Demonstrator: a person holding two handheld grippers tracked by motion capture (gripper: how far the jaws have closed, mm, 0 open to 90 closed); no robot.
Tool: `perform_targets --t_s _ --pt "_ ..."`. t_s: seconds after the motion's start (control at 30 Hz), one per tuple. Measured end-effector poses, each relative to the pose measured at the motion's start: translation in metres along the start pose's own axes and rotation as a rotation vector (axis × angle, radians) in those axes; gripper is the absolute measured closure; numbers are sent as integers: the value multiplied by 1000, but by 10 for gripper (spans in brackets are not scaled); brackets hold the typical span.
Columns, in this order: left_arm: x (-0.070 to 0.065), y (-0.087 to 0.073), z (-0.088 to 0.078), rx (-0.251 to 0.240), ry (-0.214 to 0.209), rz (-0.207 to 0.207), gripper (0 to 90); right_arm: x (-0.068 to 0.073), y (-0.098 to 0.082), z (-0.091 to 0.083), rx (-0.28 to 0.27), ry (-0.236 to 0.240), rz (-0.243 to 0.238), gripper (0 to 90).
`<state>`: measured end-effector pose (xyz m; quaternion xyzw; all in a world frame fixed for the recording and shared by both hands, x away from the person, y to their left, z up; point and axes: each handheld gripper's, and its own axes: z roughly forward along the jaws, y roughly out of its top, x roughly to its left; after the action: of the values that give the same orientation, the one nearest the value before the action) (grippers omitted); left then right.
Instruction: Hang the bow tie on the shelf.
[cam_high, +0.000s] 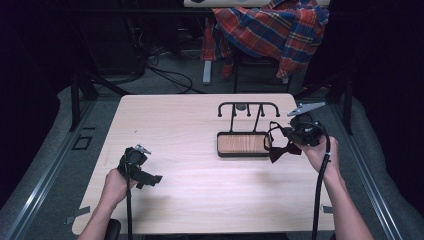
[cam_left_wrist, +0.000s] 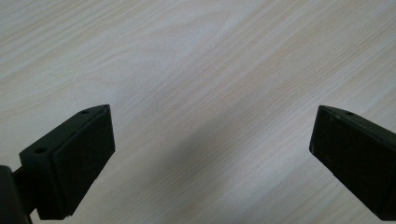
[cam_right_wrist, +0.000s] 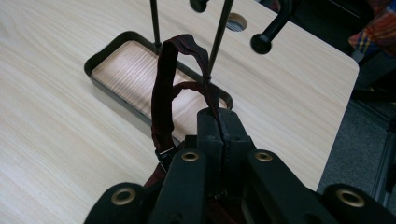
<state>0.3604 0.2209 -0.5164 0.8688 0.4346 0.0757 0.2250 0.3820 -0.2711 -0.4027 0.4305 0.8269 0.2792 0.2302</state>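
A dark maroon bow tie (cam_high: 283, 151) with a thin strap loop (cam_right_wrist: 163, 88) hangs from my right gripper (cam_high: 287, 133), which is shut on the strap just right of a black stand. The stand has a wood-lined tray (cam_high: 218, 145) as its base and a hooked bar (cam_high: 248, 104) on thin posts above it. In the right gripper view the jaws (cam_right_wrist: 219, 119) pinch the strap, and the loop rises in front of the tray (cam_right_wrist: 100, 53). My left gripper (cam_high: 152, 179) hovers low over bare table at the left, open, with nothing between its jaws (cam_left_wrist: 213, 122).
A plaid shirt (cam_high: 272, 30) is draped over a chair behind the table. Cables lie on the floor at the back left. A round hole (cam_right_wrist: 236, 21) sits in the tabletop behind the stand. The table's right edge is near my right hand.
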Motion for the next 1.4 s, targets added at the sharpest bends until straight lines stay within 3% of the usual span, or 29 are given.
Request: perform_targets --t_s 1.0,1.4 --pt "0 0 1 1 -2 -2 2 -18 20 5 -67 -16 54 891" --pt "1 -1 1 3 2 -4 2 -28 31 18 -69 -55 66 891"
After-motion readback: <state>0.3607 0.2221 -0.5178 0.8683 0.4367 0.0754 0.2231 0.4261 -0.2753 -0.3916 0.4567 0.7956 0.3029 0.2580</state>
